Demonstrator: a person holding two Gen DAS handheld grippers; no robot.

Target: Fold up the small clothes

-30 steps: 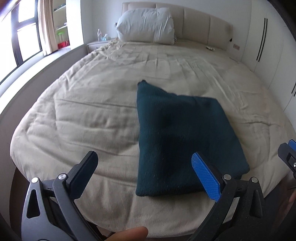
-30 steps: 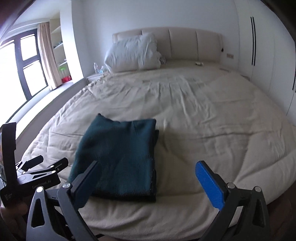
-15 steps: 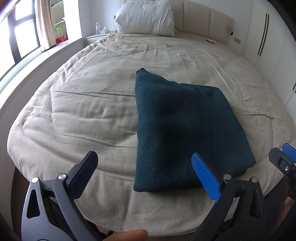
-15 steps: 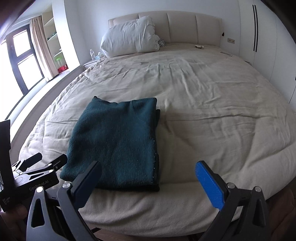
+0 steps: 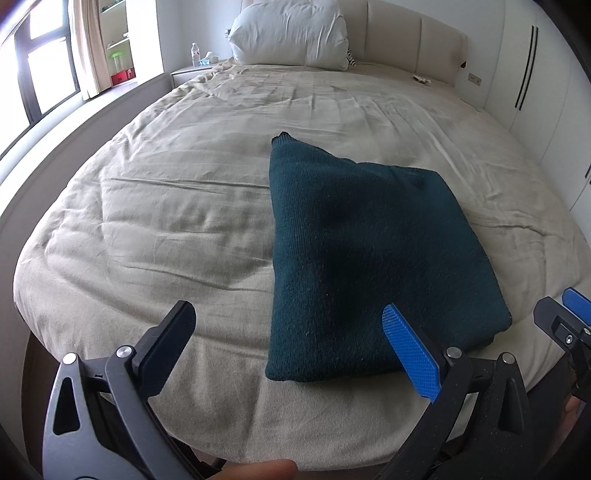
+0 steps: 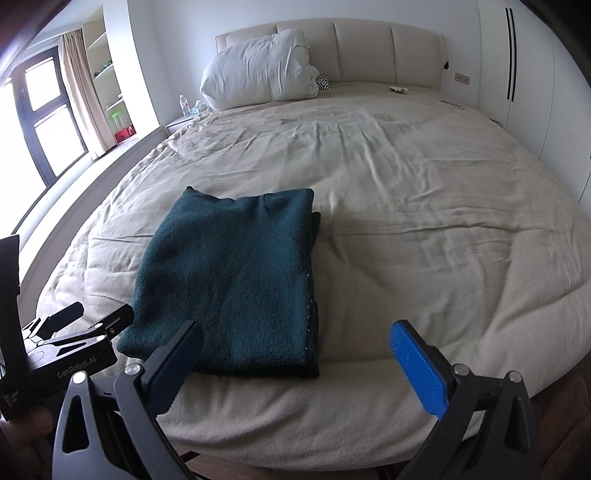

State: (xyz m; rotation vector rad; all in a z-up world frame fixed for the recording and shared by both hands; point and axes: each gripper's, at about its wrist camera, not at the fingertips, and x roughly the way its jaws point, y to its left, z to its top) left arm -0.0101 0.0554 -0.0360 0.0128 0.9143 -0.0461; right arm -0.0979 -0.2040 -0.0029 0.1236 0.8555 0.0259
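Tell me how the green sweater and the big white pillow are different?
The green sweater is dark and folded flat into a neat rectangle; the white pillow is pale, puffy and crumpled. The sweater lies near the foot of the bed, close to both open grippers; the pillow leans against the headboard at the far end. Both are soft things resting on the same beige bed.

sweater (image 5: pixel 362 258) on bed (image 5: pixel 177 206), near foot edge | pillow (image 5: pixel 291 33) behind (by headboard (image 5: pixel 413 40))
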